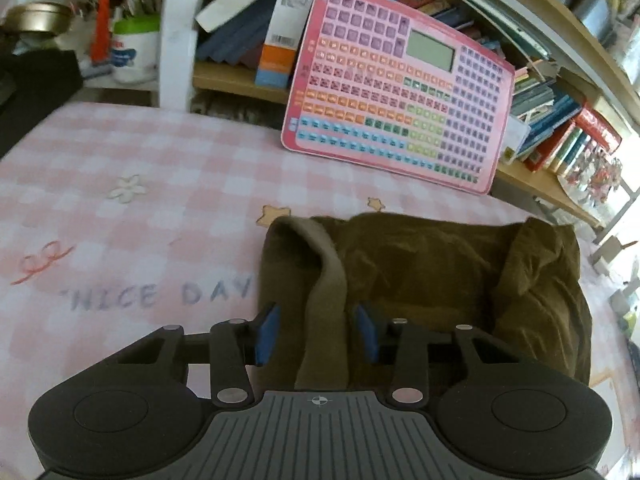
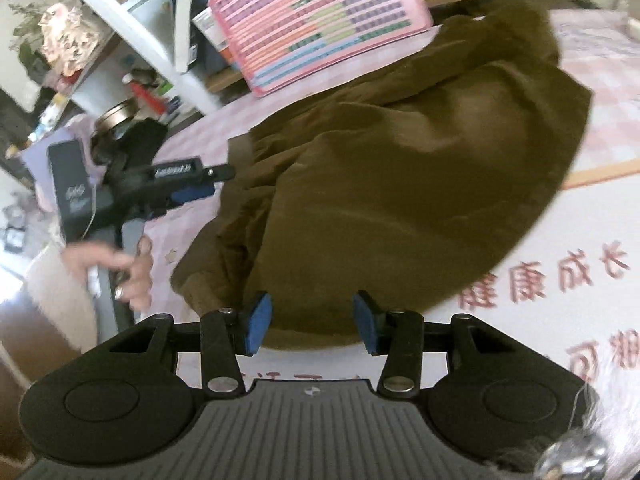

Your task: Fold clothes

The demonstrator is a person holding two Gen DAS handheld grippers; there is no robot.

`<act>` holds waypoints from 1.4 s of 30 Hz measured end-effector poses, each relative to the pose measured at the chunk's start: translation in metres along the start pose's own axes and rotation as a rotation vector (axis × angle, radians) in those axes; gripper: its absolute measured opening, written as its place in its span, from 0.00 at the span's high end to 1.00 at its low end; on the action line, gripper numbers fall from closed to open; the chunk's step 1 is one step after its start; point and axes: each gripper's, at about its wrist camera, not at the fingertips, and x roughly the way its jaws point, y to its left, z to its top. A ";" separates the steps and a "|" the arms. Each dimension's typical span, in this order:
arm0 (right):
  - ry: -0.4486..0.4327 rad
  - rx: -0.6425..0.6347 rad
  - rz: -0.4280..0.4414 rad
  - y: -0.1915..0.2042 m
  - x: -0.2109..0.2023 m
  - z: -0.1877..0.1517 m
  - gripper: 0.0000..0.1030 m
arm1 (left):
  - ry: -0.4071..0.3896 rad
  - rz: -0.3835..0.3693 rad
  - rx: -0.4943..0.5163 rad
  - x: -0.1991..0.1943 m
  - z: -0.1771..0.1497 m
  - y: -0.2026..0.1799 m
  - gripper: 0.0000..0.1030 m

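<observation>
An olive-brown garment [image 1: 432,276] lies bunched on the pink checked table cover [image 1: 132,200]. A lighter ribbed band of it [image 1: 324,320] runs between the blue pads of my left gripper [image 1: 318,334], whose jaws stand open around it. In the right wrist view the same garment [image 2: 400,168] fills the middle. My right gripper [image 2: 312,326] is open with the garment's near hem between its pads. The left gripper [image 2: 188,184] shows at the garment's far left edge, held by a hand [image 2: 120,272].
A pink keyboard-like chart board [image 1: 400,96] leans against the bookshelf [image 1: 560,148] behind the garment. A white shelf post [image 1: 176,36], a pen cup [image 1: 132,52] and a gold tin [image 1: 36,18] stand at the back left. Printed red characters [image 2: 552,276] mark the cover near the right gripper.
</observation>
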 end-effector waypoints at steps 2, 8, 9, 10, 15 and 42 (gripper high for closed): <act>-0.024 0.040 -0.034 -0.002 -0.005 -0.005 0.58 | 0.009 -0.012 -0.025 0.010 0.005 0.005 0.62; -0.074 0.126 -0.098 0.000 -0.011 -0.012 0.58 | -0.023 -0.106 -0.105 -0.007 0.007 0.020 0.98; -0.086 0.127 -0.106 0.003 -0.012 -0.012 0.58 | -0.049 -0.114 -0.126 -0.019 0.008 0.024 0.98; -0.097 0.126 -0.113 0.006 -0.013 -0.011 0.58 | -0.076 -0.108 -0.132 -0.030 0.009 0.031 0.98; -0.130 0.145 -0.133 0.009 -0.018 -0.011 0.58 | -0.059 0.087 -0.180 -0.026 0.008 0.105 0.97; -0.180 0.009 -0.301 -0.028 0.074 0.119 0.49 | -0.019 0.182 -0.021 -0.100 -0.088 0.059 0.65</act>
